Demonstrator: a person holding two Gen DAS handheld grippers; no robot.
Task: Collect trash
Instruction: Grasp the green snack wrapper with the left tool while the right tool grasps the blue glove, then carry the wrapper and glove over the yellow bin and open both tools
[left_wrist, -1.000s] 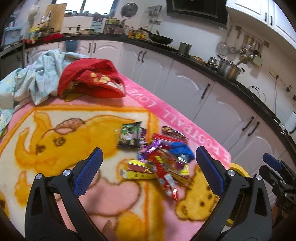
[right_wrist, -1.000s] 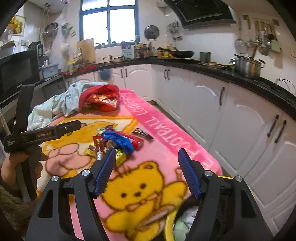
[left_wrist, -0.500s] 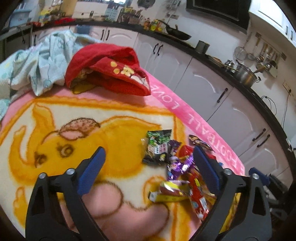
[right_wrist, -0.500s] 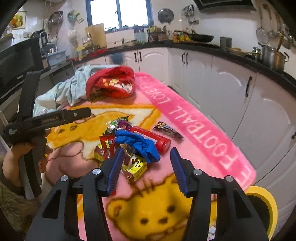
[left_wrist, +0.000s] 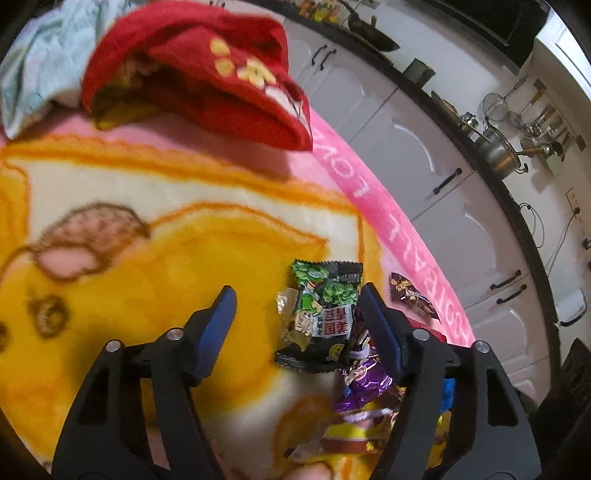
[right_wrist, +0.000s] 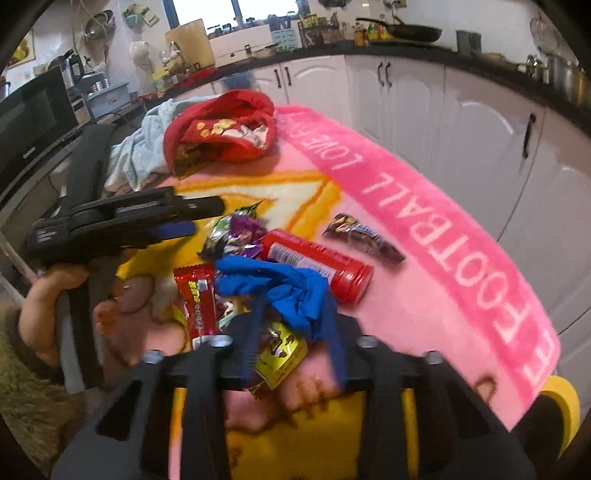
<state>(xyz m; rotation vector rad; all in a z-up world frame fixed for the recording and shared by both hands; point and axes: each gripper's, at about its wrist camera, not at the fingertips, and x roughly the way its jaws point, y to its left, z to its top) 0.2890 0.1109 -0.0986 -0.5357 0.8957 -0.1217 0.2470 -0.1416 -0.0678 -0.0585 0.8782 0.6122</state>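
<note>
On the blanket (right_wrist: 424, 236), the wrapper pile (right_wrist: 258, 280) lies in front of the folded cloth (right_wrist: 221, 133); one lone wrapper (right_wrist: 362, 238) lies right of the pile, a bin (right_wrist: 561, 402) beyond the blanket's near-right edge.

the blanket (right_wrist: 424, 206) is pink along its edge with white lettering, and yellow, orange and cream in the cartoon bear print. a red cloth (left_wrist: 207, 74) carries yellow and white spots; beside it lies a pale blue-green patterned cloth (left_wrist: 40, 62). among the wrappers, one packet (left_wrist: 325, 314) is black and green with a white label, another wrapper (left_wrist: 364, 384) is shiny purple, and a small packet (left_wrist: 413, 301) is dark brown. a red tube (right_wrist: 317, 266) has a white label; a blue rag (right_wrist: 291, 291) lies over it. a candy bar (right_wrist: 195, 299) is red with yellow print. the left tongs (left_wrist: 297, 306) and right tongs (right_wrist: 295, 328) are black with blue pads. the bin rim (right_wrist: 565, 406) is yellow.
</note>
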